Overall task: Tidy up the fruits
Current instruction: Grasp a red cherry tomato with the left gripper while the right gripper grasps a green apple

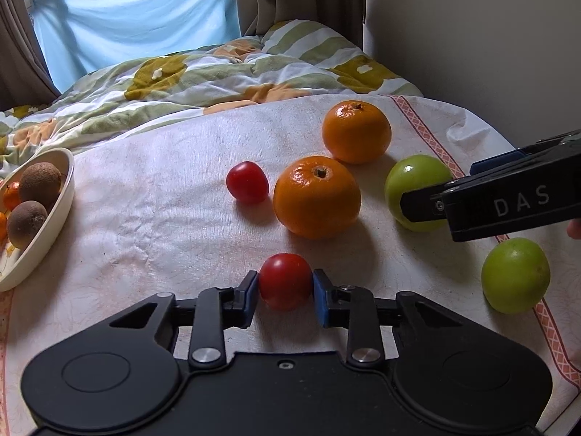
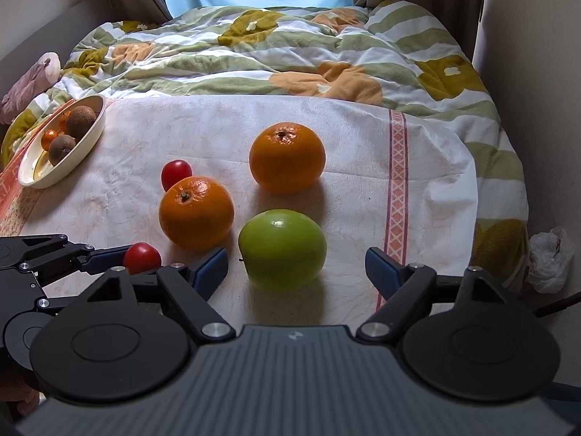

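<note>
My left gripper (image 1: 285,290) is shut on a small red tomato (image 1: 285,279) that rests on the white cloth (image 1: 145,200); both blue pads press its sides. The right wrist view shows that tomato (image 2: 142,257) at the lower left. My right gripper (image 2: 296,265) stands open around a green apple (image 2: 282,247), with a gap on each side of it. Two oranges (image 1: 316,196) (image 1: 356,131), another red tomato (image 1: 247,182) and a second green apple (image 1: 515,275) lie loose on the cloth.
A cream oval bowl (image 1: 54,218) with kiwis and small orange fruits sits at the cloth's left edge. A flowered quilt (image 2: 290,54) covers the bed behind. A wall runs along the right, with a white plastic bag (image 2: 550,259) beside it.
</note>
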`<state>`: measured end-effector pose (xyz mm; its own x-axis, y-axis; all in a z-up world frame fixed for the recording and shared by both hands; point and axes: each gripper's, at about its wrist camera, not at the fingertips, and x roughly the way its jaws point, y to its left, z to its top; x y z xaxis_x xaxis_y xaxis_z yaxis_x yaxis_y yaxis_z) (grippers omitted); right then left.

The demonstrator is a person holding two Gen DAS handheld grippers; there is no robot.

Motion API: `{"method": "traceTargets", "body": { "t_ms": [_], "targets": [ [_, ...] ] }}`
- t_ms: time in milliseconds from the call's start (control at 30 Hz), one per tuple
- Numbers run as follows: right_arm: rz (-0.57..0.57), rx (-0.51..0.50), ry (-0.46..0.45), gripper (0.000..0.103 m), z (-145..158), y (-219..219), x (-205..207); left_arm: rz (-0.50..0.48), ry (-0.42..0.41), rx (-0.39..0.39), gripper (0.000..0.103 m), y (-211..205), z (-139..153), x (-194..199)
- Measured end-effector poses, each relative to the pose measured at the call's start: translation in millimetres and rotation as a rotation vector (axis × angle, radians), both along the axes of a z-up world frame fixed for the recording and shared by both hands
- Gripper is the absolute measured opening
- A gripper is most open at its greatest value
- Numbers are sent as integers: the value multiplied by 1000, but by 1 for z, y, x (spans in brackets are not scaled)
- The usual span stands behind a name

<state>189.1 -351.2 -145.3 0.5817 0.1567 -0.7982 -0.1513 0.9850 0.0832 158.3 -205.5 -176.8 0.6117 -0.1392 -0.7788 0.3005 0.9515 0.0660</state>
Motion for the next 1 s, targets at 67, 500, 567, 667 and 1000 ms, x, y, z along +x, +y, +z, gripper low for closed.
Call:
{"method": "traceTargets", "body": {
  "t_ms": [67,500,567,667,1000],
  "targets": [
    [5,0,9,88,-3,1,3,-11,1,1,35,1,0,1],
    [16,7,25,86,-11,7,14,-6,9,-12,34,8,8,2],
    [14,12,30,82,-12,7,15,-8,4,-9,34,9,10,2],
    [14,16,39,77,-15,8,17,-6,-5,-7,34,12,14,0],
    [-7,40,45,73,-17,7,14,2,-18,-13,34,18,20,-7]
  ]
}}
